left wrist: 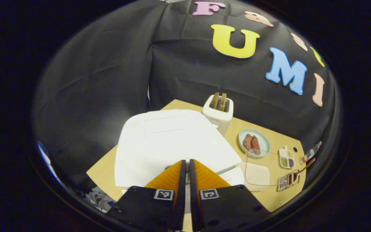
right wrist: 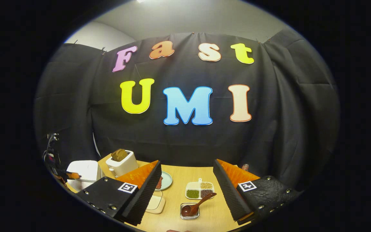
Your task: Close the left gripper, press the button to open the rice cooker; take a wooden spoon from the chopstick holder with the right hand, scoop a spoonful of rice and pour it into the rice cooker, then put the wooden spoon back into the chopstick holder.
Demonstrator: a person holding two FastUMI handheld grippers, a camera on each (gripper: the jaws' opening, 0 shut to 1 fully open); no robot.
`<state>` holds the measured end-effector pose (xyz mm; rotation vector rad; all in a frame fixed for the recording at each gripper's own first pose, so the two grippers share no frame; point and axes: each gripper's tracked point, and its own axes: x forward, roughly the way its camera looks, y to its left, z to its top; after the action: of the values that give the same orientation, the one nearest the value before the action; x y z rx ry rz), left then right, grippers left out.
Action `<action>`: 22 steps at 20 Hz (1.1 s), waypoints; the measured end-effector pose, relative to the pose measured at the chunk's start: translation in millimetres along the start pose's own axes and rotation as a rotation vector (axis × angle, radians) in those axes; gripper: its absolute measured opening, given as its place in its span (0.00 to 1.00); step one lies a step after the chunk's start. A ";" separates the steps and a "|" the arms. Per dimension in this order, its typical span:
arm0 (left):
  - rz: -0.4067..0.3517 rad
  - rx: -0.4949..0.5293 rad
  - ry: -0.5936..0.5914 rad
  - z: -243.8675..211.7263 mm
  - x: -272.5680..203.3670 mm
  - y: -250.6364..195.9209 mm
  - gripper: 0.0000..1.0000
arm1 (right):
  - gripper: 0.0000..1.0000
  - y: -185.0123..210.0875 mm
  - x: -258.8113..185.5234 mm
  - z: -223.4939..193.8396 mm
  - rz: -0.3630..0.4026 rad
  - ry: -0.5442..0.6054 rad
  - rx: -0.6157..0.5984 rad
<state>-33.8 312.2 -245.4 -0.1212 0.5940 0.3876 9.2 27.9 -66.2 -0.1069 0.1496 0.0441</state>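
The left gripper [left wrist: 185, 164] was pinched shut over the closed rice cooker [left wrist: 169, 141], fingertips aimed down at its front, presumably to press the button. The right gripper [right wrist: 187, 180] hung spread wide above the wooden spoon [right wrist: 195, 206] resting in its clear holder [right wrist: 189, 215]. No brand or label was readable

Light wooden surface [right wrist: 179, 180] carries a white rice cooker [left wrist: 169, 141] with lid down at its left end, and a white toaster [left wrist: 218, 111] with brown slices just behind the cooker. Farther right: pale blue plate [left wrist: 262, 143] with reddish pieces, clear lidded container [left wrist: 258, 172], white divided dish [right wrist: 200, 190] of grains. Near front edge sits a small clear holder [right wrist: 189, 213] with a wooden spoon [right wrist: 196, 206] leaning in it; a bottle [left wrist: 311, 154] stands at the far right.
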 end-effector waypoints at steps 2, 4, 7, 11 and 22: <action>-0.005 0.054 -0.109 32.5 -19.2 -9.8 0.55 | 0.98 0.2 0.3 1.0 0.003 -0.004 0.008; 0.017 0.140 -0.223 69.1 -38.2 -16.3 0.80 | 0.98 -0.1 0.1 -0.1 0.005 -0.003 0.017; -0.011 0.184 -0.328 107.8 -64.4 -40.0 0.96 | 0.98 -3.4 -1.8 0.8 -0.001 -0.007 0.025; -0.044 0.157 -0.408 130.8 -85.8 -52.1 0.97 | 0.98 -11.8 -2.8 -1.9 -0.016 -0.008 0.033; -0.192 0.147 -0.623 153.2 -144.1 -120.4 0.96 | 0.98 -43.1 10.0 -37.9 -0.063 0.012 0.048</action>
<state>-16.4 188.9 -37.5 0.0839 -0.0075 0.1764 15.8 -18.6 -100.5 -0.0636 0.1590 -0.0227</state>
